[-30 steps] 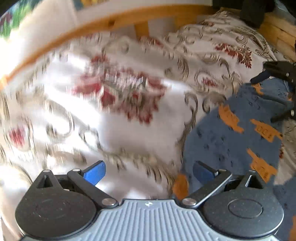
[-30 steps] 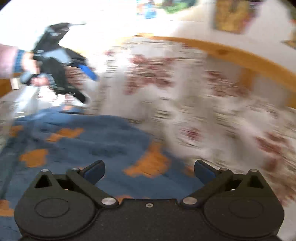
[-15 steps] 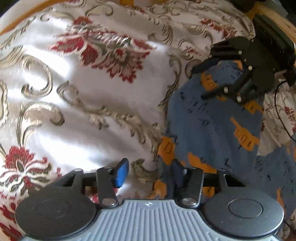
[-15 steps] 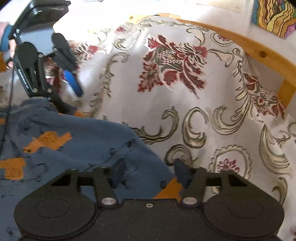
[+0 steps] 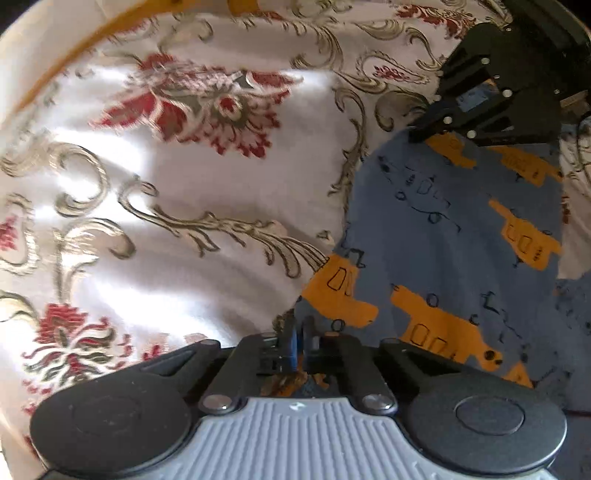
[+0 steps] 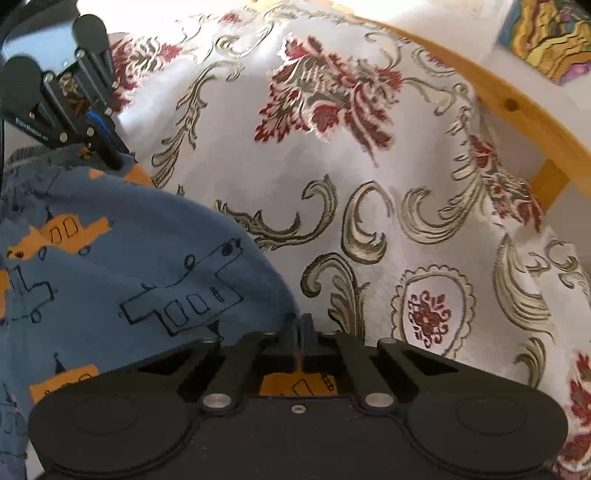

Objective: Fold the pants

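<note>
Now both tools are pinching the pants: left hand-held gripper clamping one corner, right hand-held gripper clamping another, fingers pressed together on cloth. Pants are lying on the bedspread, beside its red flower motif.

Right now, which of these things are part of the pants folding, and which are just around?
Part of the job:
- blue pants
- left gripper, shut on the pants
- right gripper, shut on the pants

Just around:
- floral bedspread
- wooden bed frame
- colourful picture
</note>
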A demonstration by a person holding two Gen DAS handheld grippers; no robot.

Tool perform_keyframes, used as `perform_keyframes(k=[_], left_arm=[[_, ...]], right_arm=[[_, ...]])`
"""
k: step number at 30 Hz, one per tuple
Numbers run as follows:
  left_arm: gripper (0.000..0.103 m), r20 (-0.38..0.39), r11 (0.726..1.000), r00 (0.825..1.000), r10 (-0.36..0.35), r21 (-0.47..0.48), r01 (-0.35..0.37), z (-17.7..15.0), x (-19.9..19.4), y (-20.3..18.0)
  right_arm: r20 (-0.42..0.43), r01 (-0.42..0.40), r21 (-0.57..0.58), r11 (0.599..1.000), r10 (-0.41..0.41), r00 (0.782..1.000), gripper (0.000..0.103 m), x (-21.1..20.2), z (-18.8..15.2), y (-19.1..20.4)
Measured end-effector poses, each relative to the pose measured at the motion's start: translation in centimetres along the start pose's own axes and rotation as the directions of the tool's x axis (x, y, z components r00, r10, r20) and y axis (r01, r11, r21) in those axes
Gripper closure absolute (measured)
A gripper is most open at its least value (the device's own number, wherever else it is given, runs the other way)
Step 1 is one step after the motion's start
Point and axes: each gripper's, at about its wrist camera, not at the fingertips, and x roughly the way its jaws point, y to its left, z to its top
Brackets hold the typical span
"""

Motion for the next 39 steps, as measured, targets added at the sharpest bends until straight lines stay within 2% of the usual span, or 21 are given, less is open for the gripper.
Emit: perform_keyframes(k=[3,5,9,11,14,19,21,23,26,31,35,36,39], left_arm=[[0.101,0.044,0.995,0.995,0.094,-0.019,-0.093,-0.7,-1.2,-0.9],[0.101,0.068,0.984,0.982,0.174,-0.050,-0.171,-1.4,-2.1,-1.3],[0.101,0.156,0.968,0.958,0.242,-0.107,-0.227,-2.4,-4.4,-1.8],[0.101,0.204,0.961,0.940,0.274,-0.100,-0.259,-3.0,-5.5,-2.7],[0.101,0.271,0.954,0.915,0.300,-0.076,-0.290,-3.6,-7.1,-4.1],[0.101,0.397,0.935,0.854,0.337,-0.032,-0.354,-6.4,-11.0,-7.3],[0.101,0.431,0.926,0.835,0.343,-0.006,-0.377,-7.8,-12.3,-8.9],[0.101,0.454,0.918,0.824,0.339,0.032,-0.395,-9.4,-13.3,-10.5],[0.101,0.459,0.903,0.825,0.329,0.103,-0.418,-11.7,-13.8,-13.0],[0.101,0.430,0.888,0.848,0.311,0.186,-0.420,-16.0,-13.3,-16.6],[0.100,0.379,0.889,0.872,0.310,0.210,-0.407,-18.5,-11.5,-18.5],[0.100,0.370,0.890,0.874,0.314,0.204,-0.407,-18.8,-11.0,-18.8],[0.090,0.356,0.885,0.872,0.336,0.199,-0.422,-19.5,-10.2,-19.5]], right_arm=[[0.034,0.038,0.003,0.999,-0.038,0.999,0.103,-1.3,-0.1,0.7],[0.056,0.065,0.003,0.998,-0.065,0.996,0.103,-2.5,-0.3,1.3],[0.100,0.118,-0.022,0.993,-0.115,0.988,0.103,-5.6,-0.6,3.4],[0.121,0.143,-0.038,0.989,-0.137,0.983,0.103,-7.3,-1.0,4.7],[0.154,0.187,-0.064,0.980,-0.175,0.972,0.103,-10.0,-1.9,6.9],[0.201,0.267,-0.133,0.954,-0.238,0.950,0.103,-14.8,-3.8,12.2],[0.206,0.265,-0.141,0.954,-0.234,0.950,0.103,-16.6,-4.7,14.4],[0.193,0.252,-0.142,0.957,-0.223,0.955,0.103,-17.9,-5.6,16.7],[0.161,0.225,-0.156,0.962,-0.200,0.966,0.103,-19.3,-7.3,20.5],[0.101,0.188,-0.144,0.972,-0.174,0.980,0.103,-20.1,-10.1,26.9],[0.084,0.218,-0.172,0.961,-0.207,0.975,0.103,-19.0,-11.8,31.1],[0.081,0.229,-0.164,0.959,-0.219,0.972,0.103,-18.6,-12.0,31.6],[0.077,0.248,-0.097,0.964,-0.242,0.967,0.098,-17.9,-12.2,31.9]])
